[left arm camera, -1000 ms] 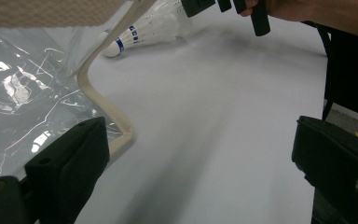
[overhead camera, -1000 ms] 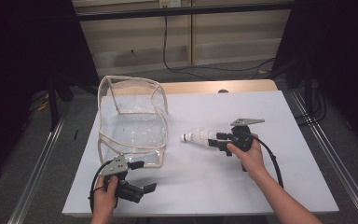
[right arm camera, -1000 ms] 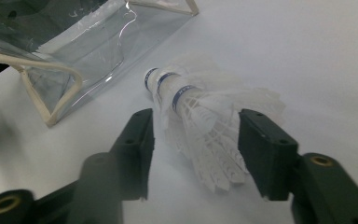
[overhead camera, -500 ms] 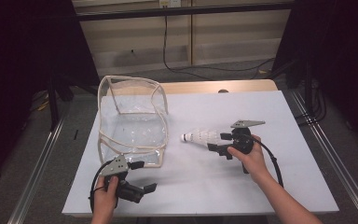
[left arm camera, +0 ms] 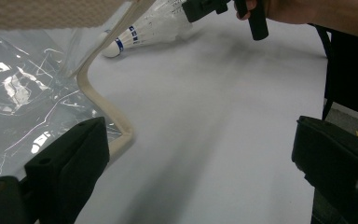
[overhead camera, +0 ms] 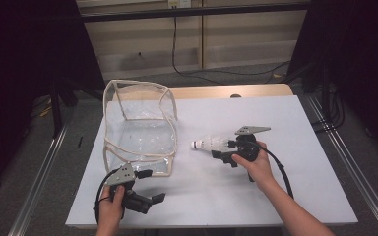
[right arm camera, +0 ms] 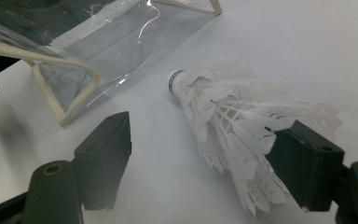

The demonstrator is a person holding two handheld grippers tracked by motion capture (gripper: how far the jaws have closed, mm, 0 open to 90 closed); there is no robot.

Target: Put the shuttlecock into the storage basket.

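we hold two tongs over a white desk (overhead camera: 295,128). our right tongs (overhead camera: 215,153) lie low and level beside a stack of white shuttlecocks (overhead camera: 212,144), which rests on its side near the middle of the desk, cork tip toward the clear bag (overhead camera: 139,129). we judge this low, level approach is meant to catch the stack around its feather end. in the right gripper view the jaws stand apart: one pad is against the feathers (right arm camera: 242,135), the other is well clear of them, so nothing is clamped. these jaws have just been closing a little, with the stack between them.

our left tongs (overhead camera: 153,198) rest at the near edge of the desk, just beside the bag's front corner, jaws wide apart and holding nothing. they seem parked there, ready to steady the bag.

the bag stands open, soft clear plastic with a cream trim (left arm camera: 103,100), to the left of the stack. the shuttlecocks are nested, white feathered skirts overlapping, with a blue band round the rounded cork (left arm camera: 112,48).
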